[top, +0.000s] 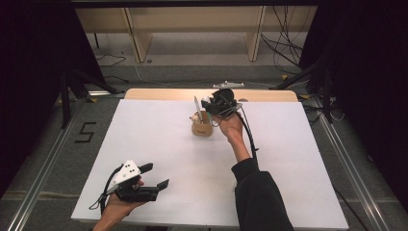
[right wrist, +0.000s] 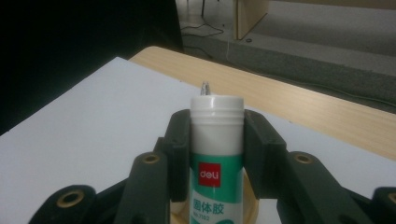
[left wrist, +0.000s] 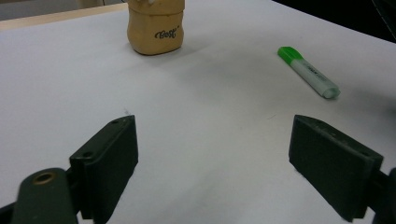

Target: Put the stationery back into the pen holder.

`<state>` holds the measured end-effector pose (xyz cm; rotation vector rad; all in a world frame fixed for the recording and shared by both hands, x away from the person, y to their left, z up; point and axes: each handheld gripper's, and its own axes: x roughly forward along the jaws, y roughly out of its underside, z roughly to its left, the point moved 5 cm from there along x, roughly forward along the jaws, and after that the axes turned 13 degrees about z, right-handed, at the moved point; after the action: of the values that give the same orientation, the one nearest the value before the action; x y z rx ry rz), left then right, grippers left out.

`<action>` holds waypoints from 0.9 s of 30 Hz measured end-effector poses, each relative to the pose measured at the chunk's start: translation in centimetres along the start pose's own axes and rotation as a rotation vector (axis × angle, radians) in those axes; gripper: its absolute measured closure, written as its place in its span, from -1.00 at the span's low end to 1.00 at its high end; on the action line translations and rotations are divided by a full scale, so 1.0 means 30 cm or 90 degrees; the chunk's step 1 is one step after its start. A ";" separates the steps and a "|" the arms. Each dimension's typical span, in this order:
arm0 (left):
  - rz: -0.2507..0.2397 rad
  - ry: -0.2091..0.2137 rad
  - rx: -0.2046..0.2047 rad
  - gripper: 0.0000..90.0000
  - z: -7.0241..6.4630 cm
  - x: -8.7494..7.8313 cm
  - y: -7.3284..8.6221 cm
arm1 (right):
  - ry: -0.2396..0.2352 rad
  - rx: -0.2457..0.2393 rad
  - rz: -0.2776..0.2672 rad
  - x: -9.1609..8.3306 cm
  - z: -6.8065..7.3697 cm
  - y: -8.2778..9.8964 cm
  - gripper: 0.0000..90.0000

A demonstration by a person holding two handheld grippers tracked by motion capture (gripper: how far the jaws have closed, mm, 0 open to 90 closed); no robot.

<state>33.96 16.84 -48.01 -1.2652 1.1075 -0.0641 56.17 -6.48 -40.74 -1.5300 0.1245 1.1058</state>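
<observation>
Glue stick upright between right claw jaws, above holder.

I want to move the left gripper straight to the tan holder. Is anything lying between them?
No. In the left gripper view, bare white table runs from the open left gripper to the tan holder; the green highlighter lies off to the side.

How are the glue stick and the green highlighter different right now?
The glue stick stands upright, clamped in the right gripper over the tan holder; the highlighter lies flat on the white table, untouched. The glue stick is thick with a white cap, while the highlighter is slim with a green cap. Both have pale bodies with green on them.
</observation>
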 end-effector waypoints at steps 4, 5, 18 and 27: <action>0.001 0.001 0.000 -0.66 0.000 0.000 0.000 | 0.003 -0.001 0.000 0.014 0.000 -0.012 0.46; 0.000 0.002 -0.001 -0.66 -0.001 0.000 0.000 | 0.004 0.000 -0.001 0.017 -0.001 -0.015 0.46; 0.001 0.002 0.000 -0.66 -0.003 0.000 0.000 | 0.010 0.015 -0.009 0.049 -0.004 -0.037 0.46; 0.001 0.003 0.000 -0.66 -0.004 0.000 0.000 | 0.017 0.021 -0.001 0.074 -0.018 -0.036 0.46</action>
<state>33.87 16.74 -47.98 -1.2642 1.1125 -0.0666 58.37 -5.51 -41.56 -1.5156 0.1592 1.0766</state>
